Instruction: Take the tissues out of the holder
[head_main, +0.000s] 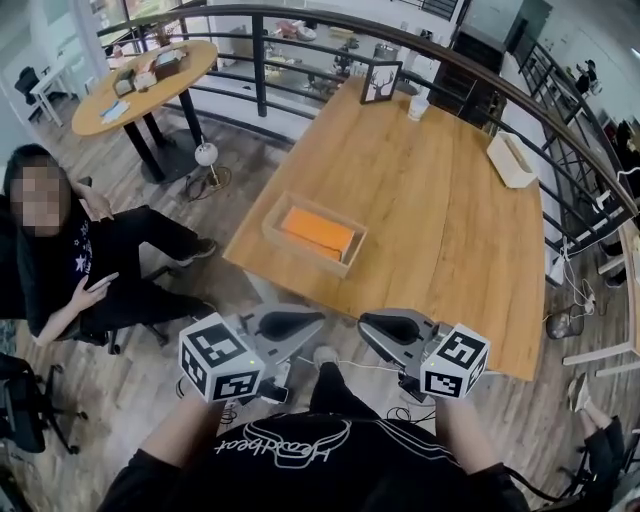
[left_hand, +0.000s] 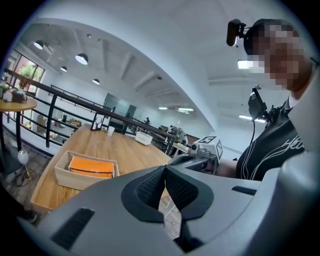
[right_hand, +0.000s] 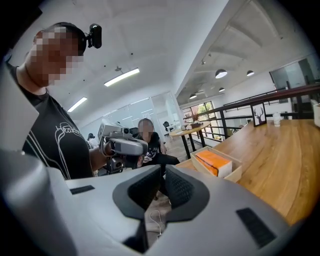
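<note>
A long wooden table (head_main: 440, 210) is seen from above. A shallow, open wooden tissue holder (head_main: 279, 213) stands on its left half, close to the left edge and toward the near end. An orange tissue pack (head_main: 318, 230) lies flat inside the holder and fills most of it. The long axis of the pack is aligned with that of the holder. In the head view both run from upper left to lower right, roughly across the width of the table, and the broad orange face is turned upward.

The left gripper (head_main: 305, 321) and the right gripper (head_main: 375, 325) are held side by side in front of the person's chest, short of the near table edge and above the plank floor. Their tips are turned inward toward each other and they are well apart from the holder. The jaws of the left gripper are pressed together at the tips, with nothing between them. The jaws of the right gripper are likewise clenched and empty. From the left gripper the holder is seen to the left of the jaws, and from the right gripper to the right of them.

At the far end of the table a framed picture (head_main: 381, 82) and a white cup (head_main: 418, 107) are set, and a white box (head_main: 512, 160) is placed near the right edge. A round table (head_main: 145, 85) and a seated person (head_main: 75, 265) are seen at the left.
</note>
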